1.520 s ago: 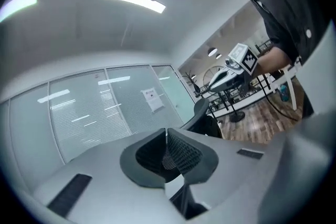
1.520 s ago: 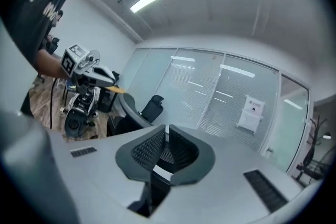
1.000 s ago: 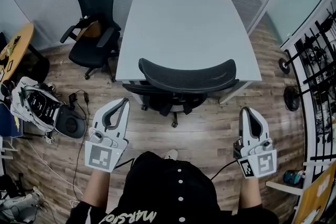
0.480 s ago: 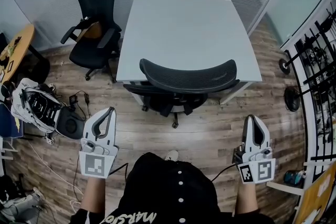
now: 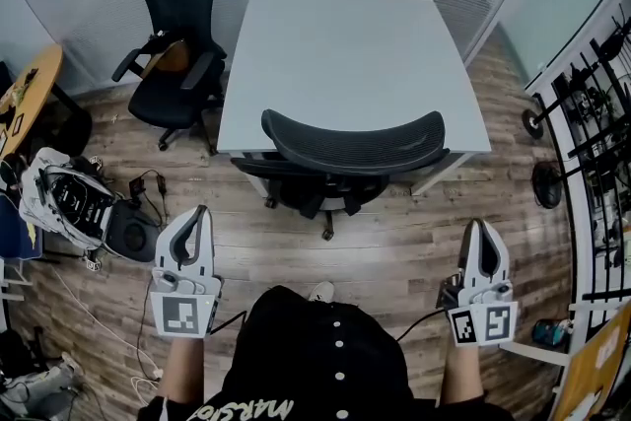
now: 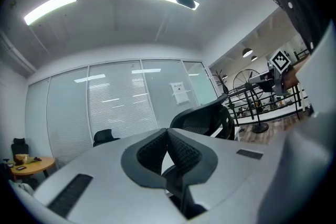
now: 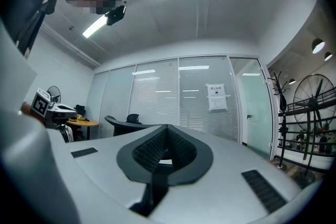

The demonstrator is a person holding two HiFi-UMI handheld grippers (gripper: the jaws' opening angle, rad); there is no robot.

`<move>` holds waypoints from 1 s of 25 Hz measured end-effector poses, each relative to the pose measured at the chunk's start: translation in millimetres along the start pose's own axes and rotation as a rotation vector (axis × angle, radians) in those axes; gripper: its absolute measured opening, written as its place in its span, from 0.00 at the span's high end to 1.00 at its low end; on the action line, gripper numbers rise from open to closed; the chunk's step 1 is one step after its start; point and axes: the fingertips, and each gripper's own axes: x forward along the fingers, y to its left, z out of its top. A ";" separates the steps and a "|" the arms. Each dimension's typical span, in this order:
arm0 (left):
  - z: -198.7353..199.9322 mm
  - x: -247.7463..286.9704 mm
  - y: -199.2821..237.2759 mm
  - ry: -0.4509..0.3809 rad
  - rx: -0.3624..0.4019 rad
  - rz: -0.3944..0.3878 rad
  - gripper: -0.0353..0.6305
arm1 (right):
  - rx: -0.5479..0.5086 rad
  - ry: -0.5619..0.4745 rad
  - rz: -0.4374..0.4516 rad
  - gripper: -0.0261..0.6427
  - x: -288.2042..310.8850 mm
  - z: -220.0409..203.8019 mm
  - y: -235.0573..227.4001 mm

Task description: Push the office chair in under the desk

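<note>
Rolling on casters [image 5: 328, 233] over the plank floor [image 5: 394, 256], the office chair [image 5: 340, 175] probably moves with light, steady force, though it looks moderately heavy and is likely to swivel if pushed off-centre. The mesh backrest [image 5: 352, 141] appears to have some give, while its curved top rail looks stiff. The rail is therefore the recommended contact zone, with one contact on each side of its centre.

The chair stands at 12 o'clock from the operator, at the near edge of the white desk [image 5: 345, 44]. Its seat is largely hidden beneath the desktop and its backrest is just beside that edge. The seat points toward 12 o'clock, into the desk, and the backrest faces the operator at 6 o'clock. The long axis of the backrest runs from 9 to 3 o'clock, parallel to the desk edge.

The left gripper [image 5: 201, 211] is at 7 o'clock from the chair and the right gripper [image 5: 477, 228] at 5 o'clock. Both are well apart from the chair. Each is clenched with its jaws together and holds nothing.
</note>
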 end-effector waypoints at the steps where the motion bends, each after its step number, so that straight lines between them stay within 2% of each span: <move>1: 1.3 0.8 -0.8 -0.003 -0.002 -0.001 0.92 | -0.005 0.004 -0.001 0.92 0.1 -0.3 0.0; 25: 9.6 3.7 -10.4 -0.023 0.017 -0.036 0.92 | -0.042 0.025 0.043 0.92 8.1 -0.7 20.9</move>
